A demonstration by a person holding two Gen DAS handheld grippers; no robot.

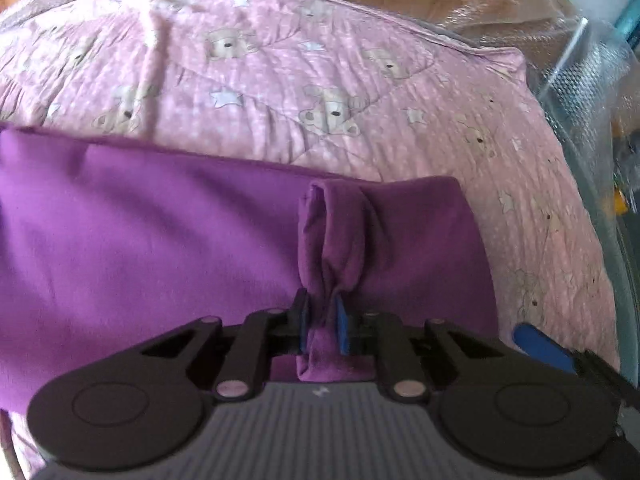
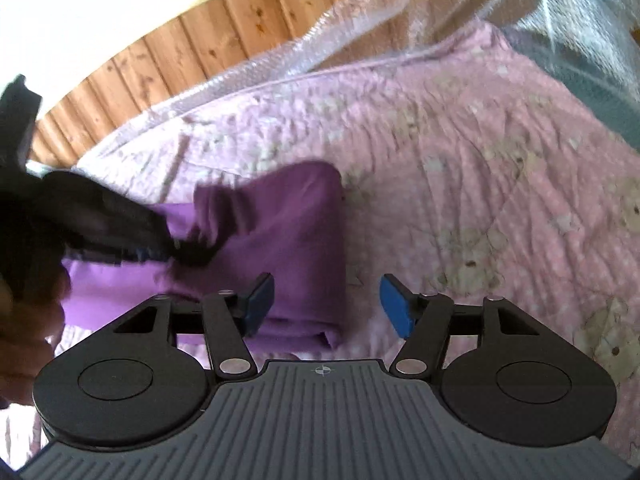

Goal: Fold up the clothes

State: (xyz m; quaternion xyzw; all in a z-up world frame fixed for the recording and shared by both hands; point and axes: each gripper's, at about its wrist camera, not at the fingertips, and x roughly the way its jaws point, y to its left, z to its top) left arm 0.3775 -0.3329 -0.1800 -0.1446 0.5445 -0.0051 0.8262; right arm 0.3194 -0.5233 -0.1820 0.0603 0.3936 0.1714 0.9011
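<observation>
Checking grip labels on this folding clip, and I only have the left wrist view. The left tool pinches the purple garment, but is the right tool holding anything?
Observer: No. The right tool stands open, with nothing pressed between its pads.
Operator: Where does it sit relative to the cloth?
Observer: One pad hangs over the purple garment's folded side edge, and the other hangs over the pink quilt.

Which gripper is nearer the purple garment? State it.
Left. The left gripper pinches a fold of the purple garment; the right gripper hovers open over its folded edge, not gripping.
</observation>
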